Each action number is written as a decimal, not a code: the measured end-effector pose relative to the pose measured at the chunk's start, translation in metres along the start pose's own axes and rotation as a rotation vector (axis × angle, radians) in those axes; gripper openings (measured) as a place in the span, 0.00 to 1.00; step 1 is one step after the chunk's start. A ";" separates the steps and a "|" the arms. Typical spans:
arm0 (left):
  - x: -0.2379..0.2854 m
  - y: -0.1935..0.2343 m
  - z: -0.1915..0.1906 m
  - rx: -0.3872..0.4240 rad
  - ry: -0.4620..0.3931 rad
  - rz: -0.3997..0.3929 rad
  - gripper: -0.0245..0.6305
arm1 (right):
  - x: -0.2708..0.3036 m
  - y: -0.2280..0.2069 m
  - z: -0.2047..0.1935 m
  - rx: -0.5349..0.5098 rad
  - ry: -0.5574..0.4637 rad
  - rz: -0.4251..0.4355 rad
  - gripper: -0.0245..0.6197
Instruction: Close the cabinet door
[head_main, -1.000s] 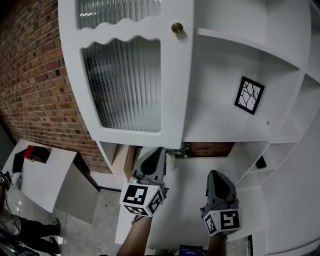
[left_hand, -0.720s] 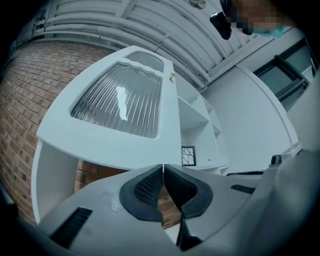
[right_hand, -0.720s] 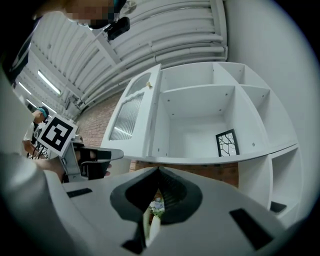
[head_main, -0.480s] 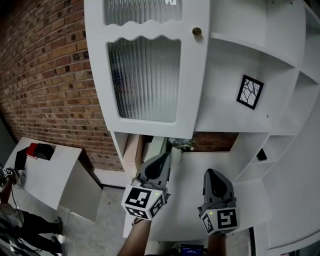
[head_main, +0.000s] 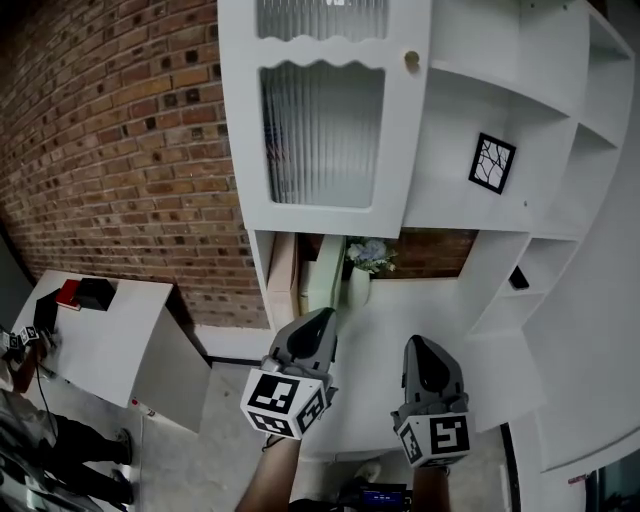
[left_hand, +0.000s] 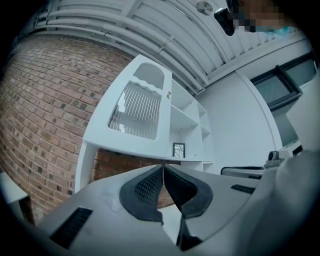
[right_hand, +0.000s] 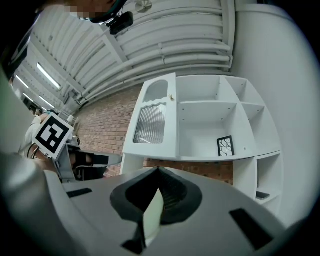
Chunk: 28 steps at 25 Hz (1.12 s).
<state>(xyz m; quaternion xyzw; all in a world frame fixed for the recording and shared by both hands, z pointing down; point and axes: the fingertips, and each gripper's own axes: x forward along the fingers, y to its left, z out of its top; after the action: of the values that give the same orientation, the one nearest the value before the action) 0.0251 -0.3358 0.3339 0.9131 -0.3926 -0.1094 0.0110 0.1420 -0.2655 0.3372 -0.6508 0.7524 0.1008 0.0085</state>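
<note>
The white cabinet door (head_main: 320, 130) has a ribbed glass pane and a small brass knob (head_main: 411, 60). It covers the left section of the white cabinet (head_main: 560, 180) and looks flush with it in the right gripper view, door (right_hand: 155, 117). My left gripper (head_main: 320, 322) and right gripper (head_main: 418, 348) hang side by side well below the door, touching nothing. Both are shut and empty; the left gripper (left_hand: 162, 167) and right gripper (right_hand: 159, 172) show their pads meeting at the tips.
Open shelves to the door's right hold a framed black-and-white picture (head_main: 492, 163). Under the door stand a vase of flowers (head_main: 362, 262) and upright boxes (head_main: 320, 272). A brick wall (head_main: 130, 150) runs to the left, with a white table (head_main: 95, 340) beside it.
The head view has drawn back: the cabinet looks smaller and sits further right, and the flowers under the door have come into sight. Both grippers stay shut, slightly lower in view.
</note>
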 end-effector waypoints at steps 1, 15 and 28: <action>-0.006 -0.001 0.001 0.000 0.000 -0.002 0.07 | -0.005 0.004 0.001 0.004 -0.001 -0.006 0.04; -0.042 -0.003 0.021 0.011 -0.028 -0.003 0.07 | -0.024 0.028 0.022 -0.015 -0.024 -0.029 0.04; -0.029 -0.006 0.016 0.010 -0.022 -0.003 0.07 | -0.020 0.014 0.017 -0.028 -0.004 -0.043 0.04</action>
<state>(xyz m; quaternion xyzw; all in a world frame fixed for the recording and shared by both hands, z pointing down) 0.0067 -0.3094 0.3234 0.9124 -0.3920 -0.1175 0.0019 0.1297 -0.2412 0.3251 -0.6668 0.7367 0.1124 0.0030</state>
